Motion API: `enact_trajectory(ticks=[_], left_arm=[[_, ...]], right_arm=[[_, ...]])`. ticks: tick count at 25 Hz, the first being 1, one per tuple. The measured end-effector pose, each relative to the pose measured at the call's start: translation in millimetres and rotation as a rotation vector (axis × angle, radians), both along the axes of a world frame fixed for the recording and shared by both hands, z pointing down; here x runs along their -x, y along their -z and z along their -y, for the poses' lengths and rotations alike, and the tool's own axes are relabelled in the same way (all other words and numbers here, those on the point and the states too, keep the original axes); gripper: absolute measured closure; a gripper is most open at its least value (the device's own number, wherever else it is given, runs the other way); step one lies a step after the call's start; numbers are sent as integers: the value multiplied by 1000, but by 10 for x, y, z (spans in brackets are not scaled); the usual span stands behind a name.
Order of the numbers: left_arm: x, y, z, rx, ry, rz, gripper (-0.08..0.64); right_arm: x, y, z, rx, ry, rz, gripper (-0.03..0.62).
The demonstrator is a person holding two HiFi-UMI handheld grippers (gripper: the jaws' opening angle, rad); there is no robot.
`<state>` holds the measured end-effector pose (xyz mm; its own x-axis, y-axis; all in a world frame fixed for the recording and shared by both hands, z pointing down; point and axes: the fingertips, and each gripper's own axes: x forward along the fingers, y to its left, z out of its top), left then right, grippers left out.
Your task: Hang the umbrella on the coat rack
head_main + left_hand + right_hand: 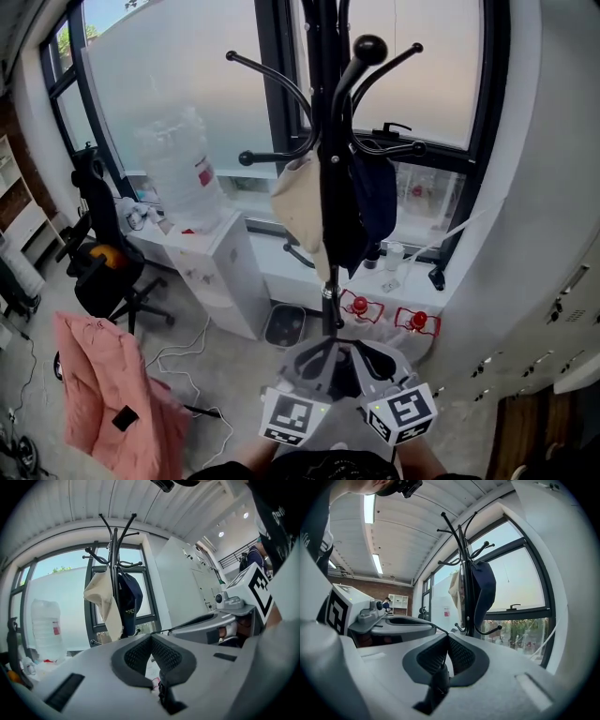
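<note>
holding the two tools pressed side by side, you have the left gripper (pixel 151 636) and the right gripper (pixel 446 635) fully closed. a thin dark cord (pixel 436 627) runs taut from one pair of jaws to the other. low in the right jaws a dark strip (pixel 435 688) is pinched, and something dark sits low in the left jaws too. i take cord and strip for the umbrella's hanging loop, with the umbrella itself slung under the tools, where no view shows it properly.

the relation that matters: the coat rack (pixel 328 178) stands straight ahead of the jaws, its pole upright. its upper hooks sit above the level the jaws point along. the cord lies crosswise, left tool to right tool, square to your line toward the pole. the ball-tipped hook (pixel 368 47) seems to reach back toward you, above and ahead of both tools, so its tip faces the span of the cord.

a cream bag (pixel 298 202) hangs ahead-left of the tools and a navy garment (pixel 377 202) ahead-right, so the lower hooks look taken.

neither tool is clearly nearer; the pole falls about midway between them. the move likely wants both raised and pushed forward together.
</note>
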<state>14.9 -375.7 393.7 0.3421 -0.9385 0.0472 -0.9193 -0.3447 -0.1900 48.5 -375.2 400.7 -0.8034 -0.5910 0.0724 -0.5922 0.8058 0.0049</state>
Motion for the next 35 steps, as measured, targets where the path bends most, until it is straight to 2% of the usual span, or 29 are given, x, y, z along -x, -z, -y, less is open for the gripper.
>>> enact_trajectory(ticks=[8,20,25,35], left_arm=[[34,115,161,-9,8,8,549],[222,-4,459,29,-1,22,549],[270,-122,605,52,5,10,549],[373,-193,868,65,26,-37,549]], right_arm=[[38,73,160,2,-17,3,584],[200,-19,456,28,-42,-26,584],[235,-141,621,100,-39,10,584],[332,-197,859,72,-35,-70,584]])
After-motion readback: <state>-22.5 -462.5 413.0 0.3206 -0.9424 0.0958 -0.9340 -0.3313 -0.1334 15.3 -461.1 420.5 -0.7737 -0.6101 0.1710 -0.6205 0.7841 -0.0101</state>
